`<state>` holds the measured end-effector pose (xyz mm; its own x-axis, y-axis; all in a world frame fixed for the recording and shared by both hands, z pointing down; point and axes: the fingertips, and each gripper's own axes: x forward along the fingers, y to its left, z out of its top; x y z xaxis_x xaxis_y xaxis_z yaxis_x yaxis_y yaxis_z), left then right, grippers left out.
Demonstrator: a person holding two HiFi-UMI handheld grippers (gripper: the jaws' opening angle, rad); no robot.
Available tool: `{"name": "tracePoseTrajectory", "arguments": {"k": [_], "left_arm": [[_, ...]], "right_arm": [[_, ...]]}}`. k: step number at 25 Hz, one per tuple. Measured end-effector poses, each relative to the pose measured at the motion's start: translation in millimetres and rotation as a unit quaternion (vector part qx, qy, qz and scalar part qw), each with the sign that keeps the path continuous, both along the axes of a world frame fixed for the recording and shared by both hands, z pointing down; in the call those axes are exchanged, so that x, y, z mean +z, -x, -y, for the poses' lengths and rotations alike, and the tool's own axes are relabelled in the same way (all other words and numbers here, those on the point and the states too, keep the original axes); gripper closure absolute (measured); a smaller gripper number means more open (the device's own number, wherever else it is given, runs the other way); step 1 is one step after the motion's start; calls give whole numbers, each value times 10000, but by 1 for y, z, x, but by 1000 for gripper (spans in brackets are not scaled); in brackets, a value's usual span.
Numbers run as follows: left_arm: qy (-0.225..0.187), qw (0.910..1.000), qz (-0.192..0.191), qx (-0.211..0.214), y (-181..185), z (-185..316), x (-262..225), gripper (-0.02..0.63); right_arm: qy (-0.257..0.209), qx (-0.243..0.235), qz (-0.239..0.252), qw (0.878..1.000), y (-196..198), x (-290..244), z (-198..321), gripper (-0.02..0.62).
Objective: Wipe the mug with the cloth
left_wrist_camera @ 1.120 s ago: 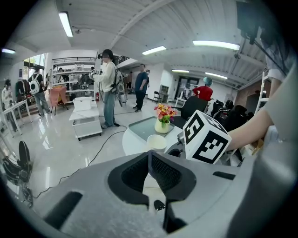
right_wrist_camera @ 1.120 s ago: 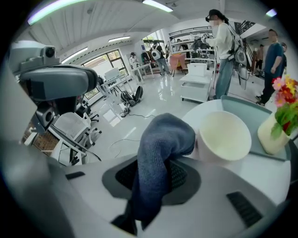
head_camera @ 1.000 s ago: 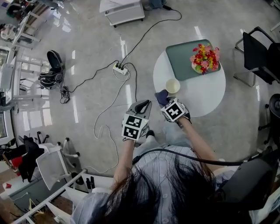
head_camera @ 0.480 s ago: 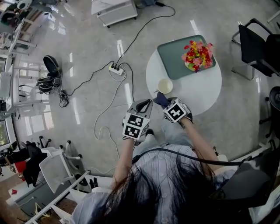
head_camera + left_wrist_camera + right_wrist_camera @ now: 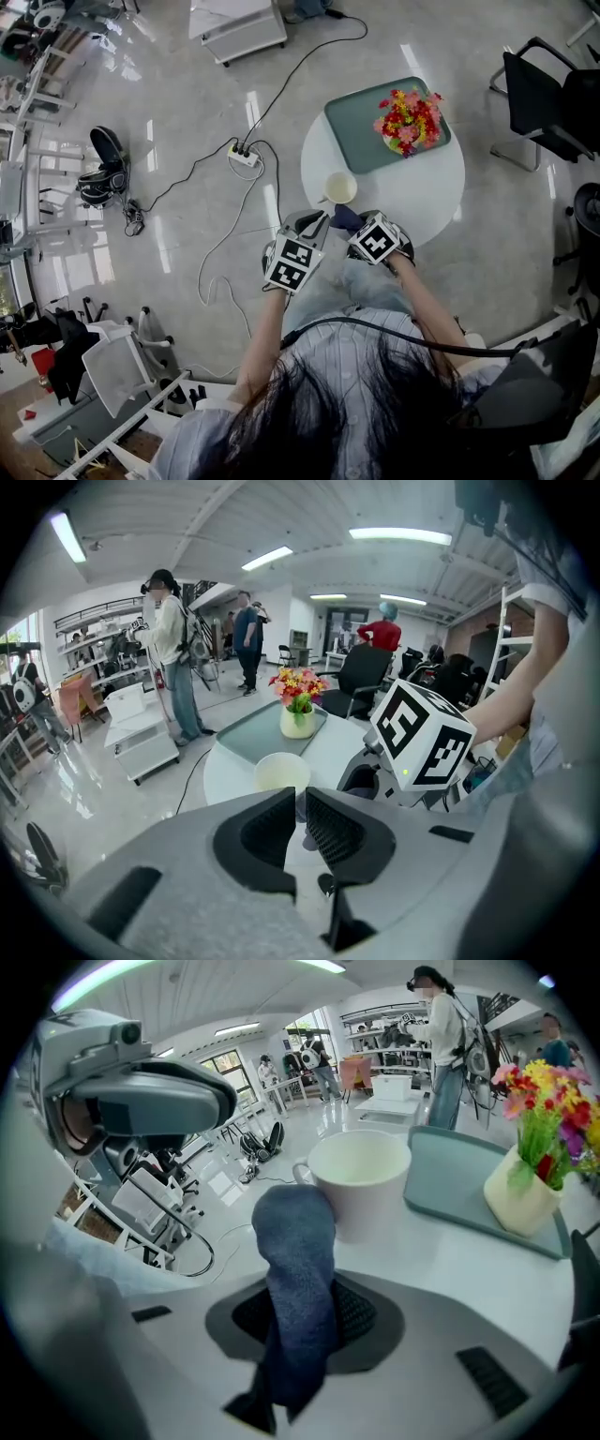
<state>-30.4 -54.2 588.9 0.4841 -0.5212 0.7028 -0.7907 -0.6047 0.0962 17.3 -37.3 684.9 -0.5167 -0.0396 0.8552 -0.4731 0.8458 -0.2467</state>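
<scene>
A cream mug (image 5: 340, 187) stands on the round white table (image 5: 427, 202), near its front left edge. My right gripper (image 5: 349, 223) is shut on a dark blue cloth (image 5: 295, 1269), which sticks up between the jaws just short of the mug (image 5: 361, 1180). The cloth (image 5: 342, 217) is close to the mug, and I cannot tell whether they touch. My left gripper (image 5: 314, 225) hovers at the table's edge to the left of the right one. Its jaws are nearly together with nothing between them, pointing at the mug (image 5: 281, 772).
A green tray (image 5: 361, 127) at the back of the table holds a vase of flowers (image 5: 408, 122). Cables and a power strip (image 5: 242, 155) lie on the floor to the left. A black chair (image 5: 548, 98) stands to the right. People stand far off in the room (image 5: 173, 649).
Both grippers have come nearer the mug. The cloth, earlier at the mug's front left, is now straight in front of it. The left gripper has reached the table's edge.
</scene>
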Motion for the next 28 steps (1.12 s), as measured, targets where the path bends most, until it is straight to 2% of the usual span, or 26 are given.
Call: {"name": "tracePoseTrajectory", "arguments": {"k": [4,9,16,23,28], "left_arm": [[-30,9993,210,311,-12,14,4,569],[40,9936,549,985,-33,29,19,569],[189,9740,1254,1877,-49,32,43,569],[418,9671,1385,2093,-57,37,61,569],[544,9663,1450,2058,-56,38,72,569]], "right_arm": [[-6,71,-26,10000,-13,1,0,494],[-14,287,-73,9996,-28,7,6,494],[34,506,-58,9987,-34,-1,15,494],[136,677,-25,9976,-38,5,23,494],[119,797,-15,9967,-40,5,29,494]]}}
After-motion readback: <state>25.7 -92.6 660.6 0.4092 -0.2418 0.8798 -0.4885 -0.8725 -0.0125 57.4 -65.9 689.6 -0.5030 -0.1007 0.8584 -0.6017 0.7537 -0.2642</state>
